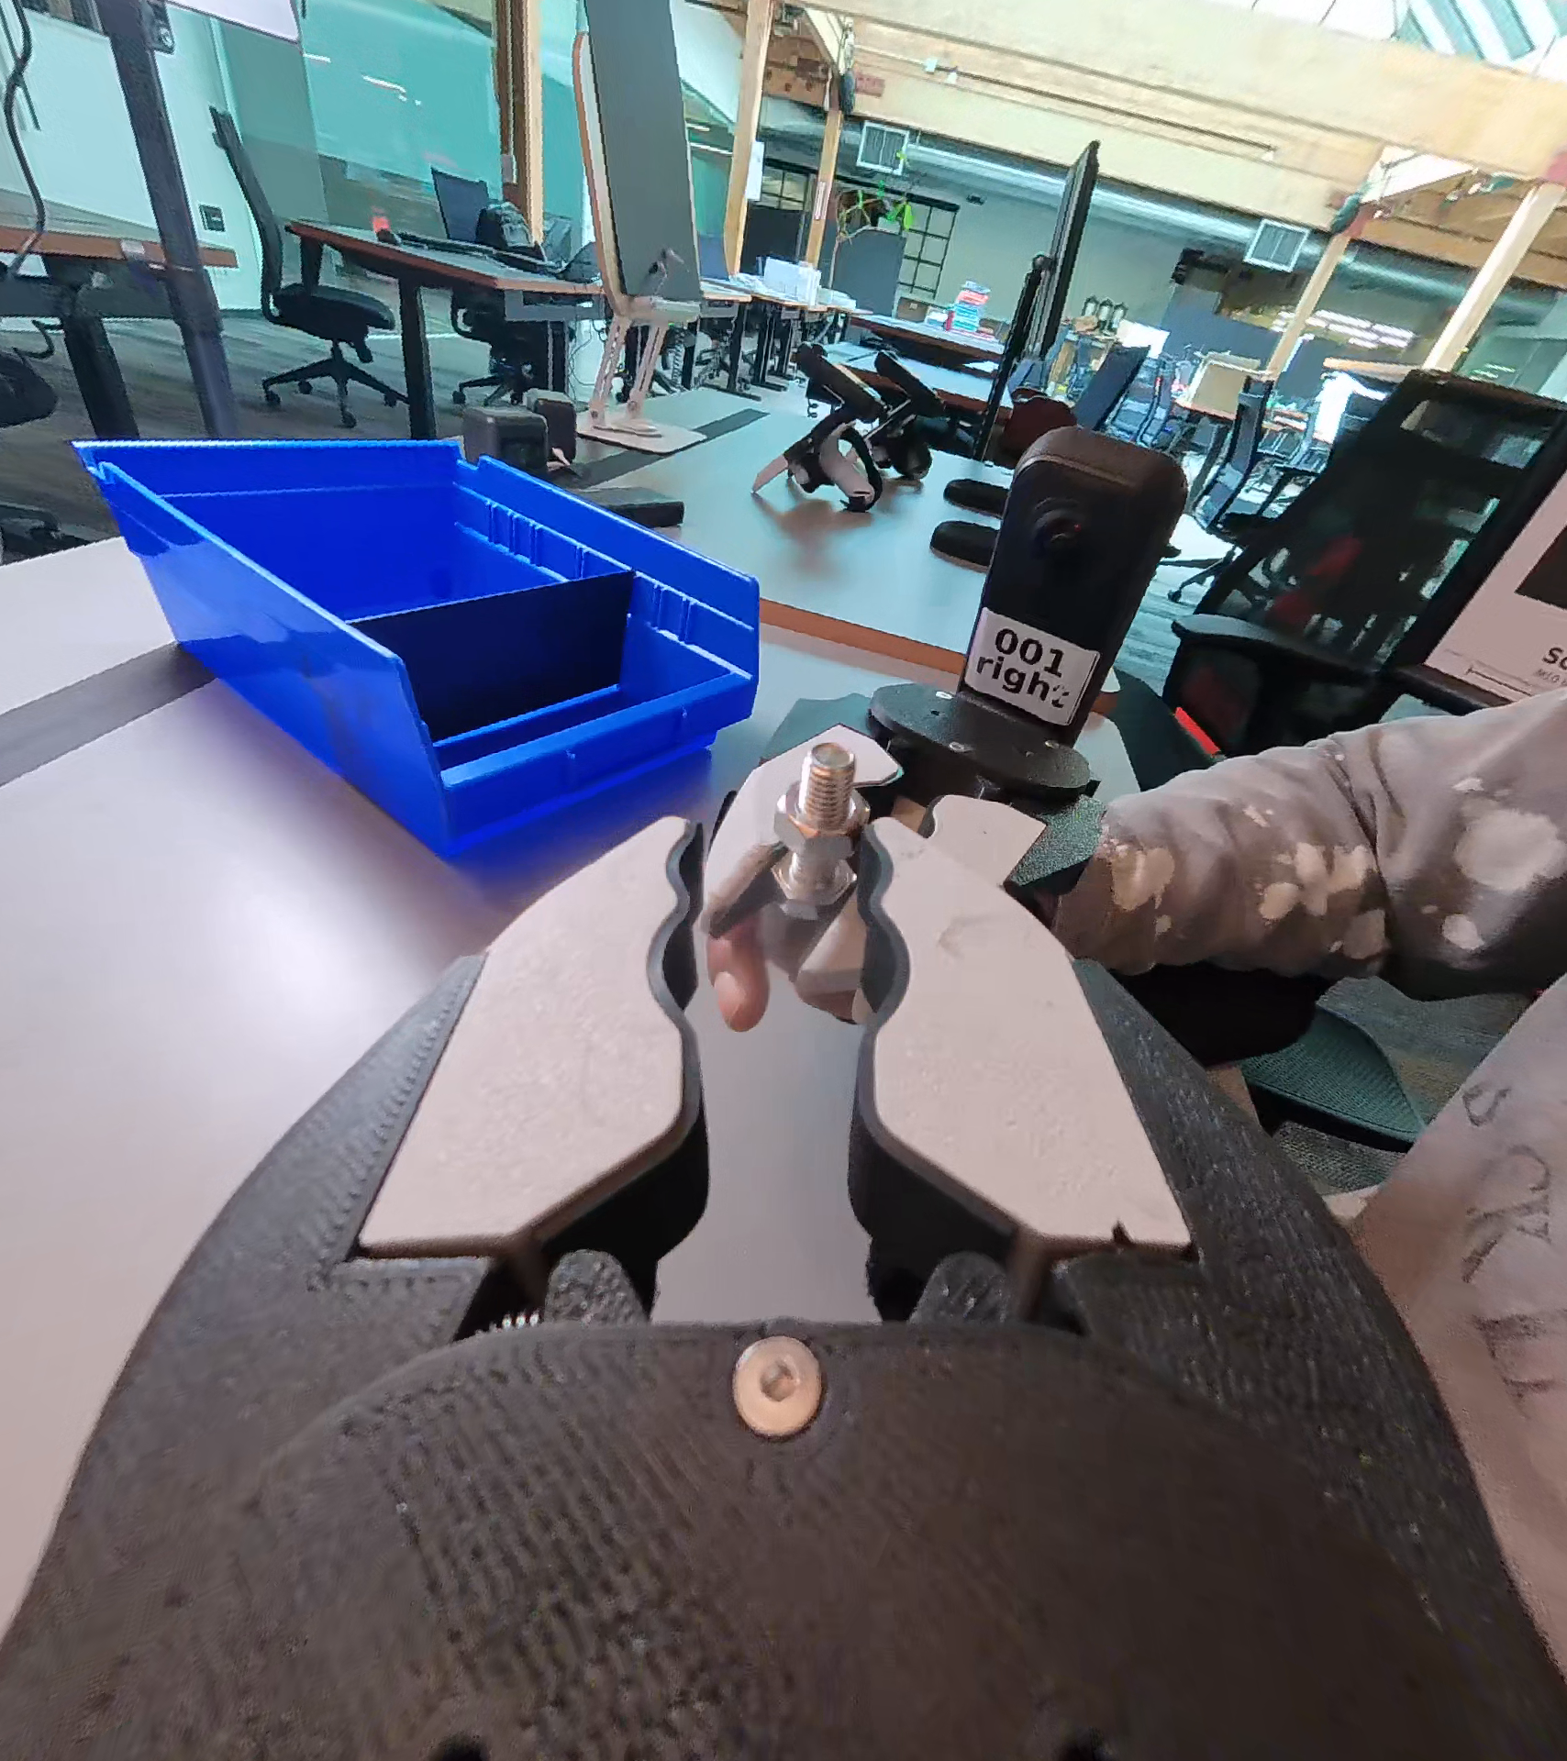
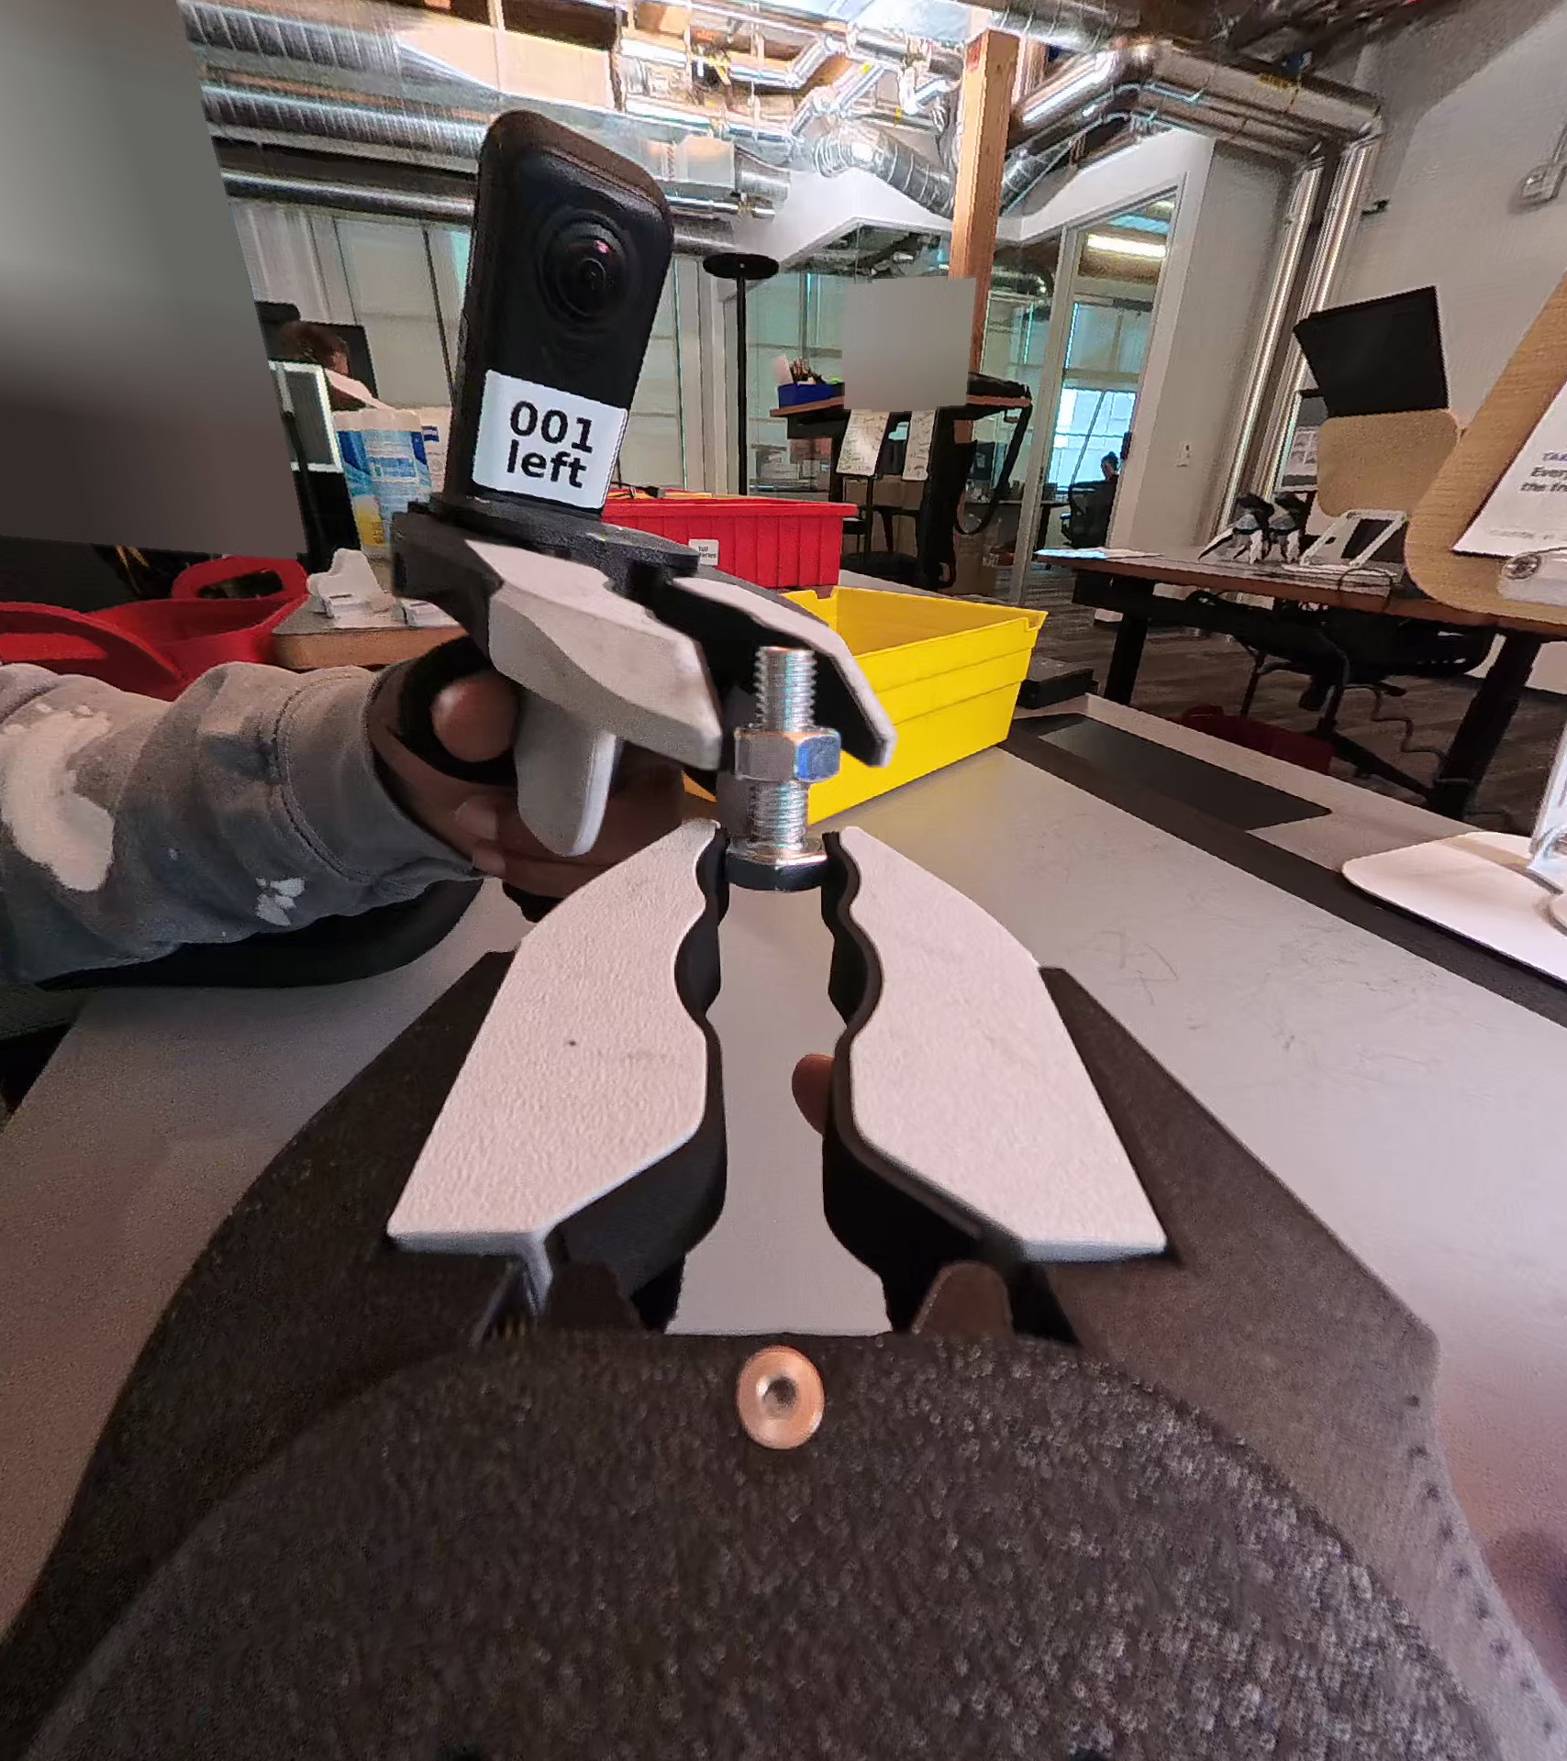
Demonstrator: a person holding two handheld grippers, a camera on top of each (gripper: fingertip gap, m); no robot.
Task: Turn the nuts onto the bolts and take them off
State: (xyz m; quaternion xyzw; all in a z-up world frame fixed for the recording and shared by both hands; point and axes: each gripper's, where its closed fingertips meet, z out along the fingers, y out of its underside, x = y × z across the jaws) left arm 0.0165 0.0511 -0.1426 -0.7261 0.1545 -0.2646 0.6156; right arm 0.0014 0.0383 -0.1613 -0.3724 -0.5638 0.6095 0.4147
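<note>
Two hand-held grippers meet on one bolt (image 2: 781, 762), above the table (image 2: 1237, 953). My right hand-held gripper (image 2: 775, 862) clamps the bolt head so the shaft stands upright and can't spin, I think. My left hand-held gripper (image 2: 784, 738) pinches the nut (image 2: 787, 756) mid-thread to turn it. Both cameras carry white printed stickers. Blue bin (image 1: 437, 610) sits far left.
</note>
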